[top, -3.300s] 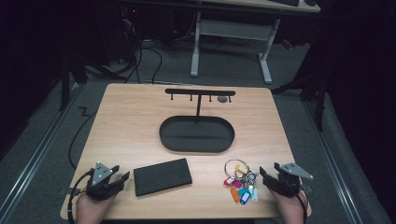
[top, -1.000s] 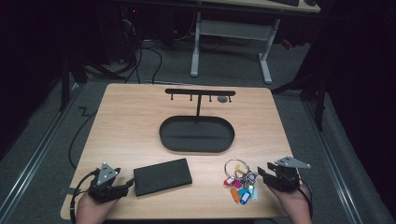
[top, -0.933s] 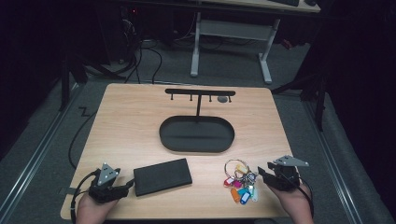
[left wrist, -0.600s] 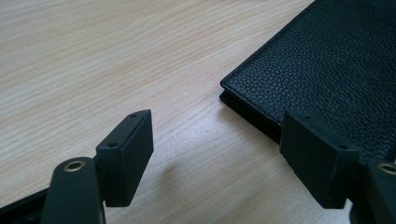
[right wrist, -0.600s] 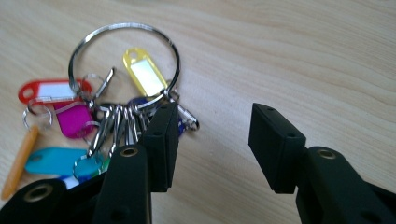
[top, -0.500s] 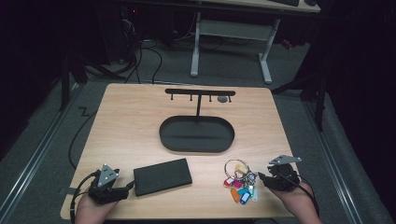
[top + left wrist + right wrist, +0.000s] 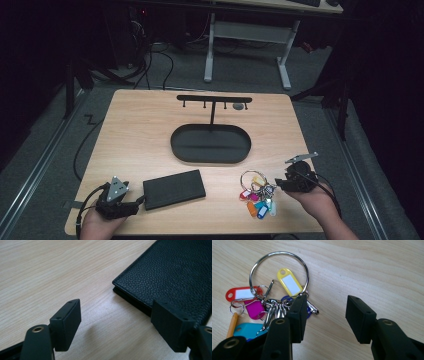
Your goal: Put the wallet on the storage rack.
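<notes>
A black leather wallet [image 7: 174,189] [image 7: 175,272] lies flat near the table's front edge. My left gripper [image 7: 136,202] [image 7: 117,311] sits just left of it, open. Its jaws have just been opening, with bare wood between them and one jaw over the wallet's near edge. At the front right lies a bunch of keys with coloured tags [image 7: 257,194] [image 7: 289,283] on a large steel ring. My right gripper [image 7: 278,184] [image 7: 327,301] is open beside the bunch. One jaw hangs over the keys and the gap shows bare table.
A black oval tray [image 7: 210,147] with an upright hook rail [image 7: 214,98] stands mid-table. A small grey item [image 7: 239,106] hangs near the rail's right end. The table's front edge runs close to both hands. Desk legs and cables stand on the floor beyond.
My right gripper has risen a little and edged left toward the keys. The left hand has stayed in place by the wallet. Wallet and keys have not moved.
</notes>
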Action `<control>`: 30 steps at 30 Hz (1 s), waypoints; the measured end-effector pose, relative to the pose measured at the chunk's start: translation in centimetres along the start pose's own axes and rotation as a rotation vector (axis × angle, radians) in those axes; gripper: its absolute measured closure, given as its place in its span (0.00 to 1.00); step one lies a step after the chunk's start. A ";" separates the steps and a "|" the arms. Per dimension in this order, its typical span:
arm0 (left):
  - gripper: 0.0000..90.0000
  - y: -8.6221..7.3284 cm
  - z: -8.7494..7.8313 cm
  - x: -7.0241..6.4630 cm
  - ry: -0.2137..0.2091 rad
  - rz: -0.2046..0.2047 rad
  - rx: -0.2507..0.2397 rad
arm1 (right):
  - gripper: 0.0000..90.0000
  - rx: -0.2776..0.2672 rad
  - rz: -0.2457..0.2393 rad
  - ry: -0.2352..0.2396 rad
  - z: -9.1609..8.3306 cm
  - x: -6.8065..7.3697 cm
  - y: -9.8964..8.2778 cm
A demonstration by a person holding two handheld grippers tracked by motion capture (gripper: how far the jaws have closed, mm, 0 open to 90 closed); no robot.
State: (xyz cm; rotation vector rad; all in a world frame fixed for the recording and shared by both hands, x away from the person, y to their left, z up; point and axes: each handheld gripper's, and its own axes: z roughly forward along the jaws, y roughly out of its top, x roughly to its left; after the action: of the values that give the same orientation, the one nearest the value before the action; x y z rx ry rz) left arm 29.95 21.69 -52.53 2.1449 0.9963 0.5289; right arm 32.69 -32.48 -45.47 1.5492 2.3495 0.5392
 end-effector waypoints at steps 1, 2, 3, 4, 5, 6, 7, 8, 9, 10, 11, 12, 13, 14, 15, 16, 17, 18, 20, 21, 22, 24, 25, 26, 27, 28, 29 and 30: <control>0.28 0.1 0.0 0.0 -0.006 -0.005 -0.005 | 0.59 0.021 -0.005 -0.015 0.0 0.0 0.0; 0.28 0.1 0.0 0.0 -0.006 -0.005 -0.005 | 0.59 0.021 -0.005 -0.015 0.0 0.0 0.0; 0.28 0.2 -0.2 0.0 -0.008 -0.004 -0.012 | 0.58 0.034 -0.001 -0.016 -0.1 0.0 0.0; 0.28 0.2 -0.2 0.0 -0.008 -0.004 -0.012 | 0.58 0.034 -0.001 -0.016 -0.1 0.0 0.0; 0.28 0.2 -0.3 -0.1 -0.008 -0.001 -0.015 | 0.58 0.037 -0.004 -0.017 -0.2 0.1 -0.1; 0.28 0.3 -0.5 -0.2 -0.006 0.006 -0.016 | 0.58 0.043 0.000 -0.017 -0.3 0.2 -0.1; 0.28 0.3 -0.5 -0.2 -0.006 0.006 -0.016 | 0.58 0.043 0.000 -0.017 -0.3 0.2 -0.1; 0.28 0.5 -0.7 -0.3 -0.012 0.009 -0.023 | 0.58 0.045 0.000 -0.021 -0.3 0.2 -0.2; 0.28 0.5 -0.7 -0.3 -0.012 0.009 -0.023 | 0.58 0.045 0.000 -0.021 -0.3 0.2 -0.2; 0.28 0.6 -0.8 -0.4 -0.016 0.010 -0.031 | 0.58 0.045 0.000 -0.019 -0.3 0.3 -0.2; 0.28 0.8 -1.1 -0.7 -0.033 0.024 -0.046 | 0.58 0.047 -0.003 -0.017 -0.1 0.5 -0.3; 0.29 0.8 -1.1 -0.7 -0.033 0.024 -0.046 | 0.58 0.047 -0.003 -0.017 -0.1 0.5 -0.3; 0.29 1.0 -1.2 -1.0 -0.047 0.038 -0.054 | 0.58 0.046 -0.007 -0.012 0.0 0.6 -0.4; 0.33 1.2 -1.1 -1.7 -0.070 0.084 -0.055 | 0.57 0.049 -0.009 -0.012 0.1 0.7 -0.6; 0.34 1.3 -1.0 -2.2 -0.070 0.113 -0.047 | 0.57 0.050 -0.005 -0.010 0.2 0.7 -0.7; 0.34 1.3 -1.0 -2.2 -0.070 0.113 -0.047 | 0.57 0.050 -0.005 -0.010 0.2 0.7 -0.7; 0.34 1.4 -0.9 -2.6 -0.074 0.142 -0.039 | 0.57 0.050 0.002 -0.007 0.4 0.6 -0.8; 0.34 1.4 -0.8 -3.1 -0.078 0.170 -0.037 | 0.57 0.050 0.002 -0.007 0.4 0.6 -0.8; 0.38 1.7 -0.7 -4.2 -0.101 0.243 -0.042 | 0.57 0.045 0.017 -0.003 0.5 0.4 -1.0; 0.41 1.7 -0.7 -4.5 -0.107 0.259 -0.047 | 0.57 0.044 0.021 -0.001 0.5 0.4 -1.1; 0.43 1.7 -0.7 -4.5 -0.107 0.259 -0.047 | 0.57 0.044 0.021 -0.001 0.5 0.4 -1.1; 0.43 1.8 -0.5 -5.0 -0.115 0.284 -0.035 | 0.57 0.030 0.028 0.005 0.5 0.5 -1.3; 0.44 1.8 -0.3 -5.2 -0.122 0.295 -0.032 | 0.57 0.029 0.028 0.007 0.5 0.5 -1.3; 0.44 1.8 -0.2 -5.3 -0.125 0.301 -0.027 | 0.57 0.023 0.032 0.009 0.6 0.5 -1.4; 0.44 1.8 -0.1 -5.5 -0.124 0.311 -0.024 | 0.57 0.023 0.034 0.011 0.6 0.5 -1.5; 0.44 1.7 0.1 -5.6 -0.124 0.321 -0.024 | 0.57 0.018 0.038 0.012 0.6 0.5 -1.5; 0.43 1.7 0.1 -5.6 -0.124 0.321 -0.024 | 0.57 0.018 0.038 0.012 0.6 0.5 -1.5; 0.42 1.6 0.5 -5.9 -0.115 0.346 -0.026 | 0.57 0.006 0.047 0.018 0.5 0.6 -1.7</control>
State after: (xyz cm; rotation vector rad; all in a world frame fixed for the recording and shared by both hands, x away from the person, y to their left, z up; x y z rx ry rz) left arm 27.37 16.14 -52.04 2.3081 0.5539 0.5698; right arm 31.26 -32.44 -46.70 1.6121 2.3353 0.5598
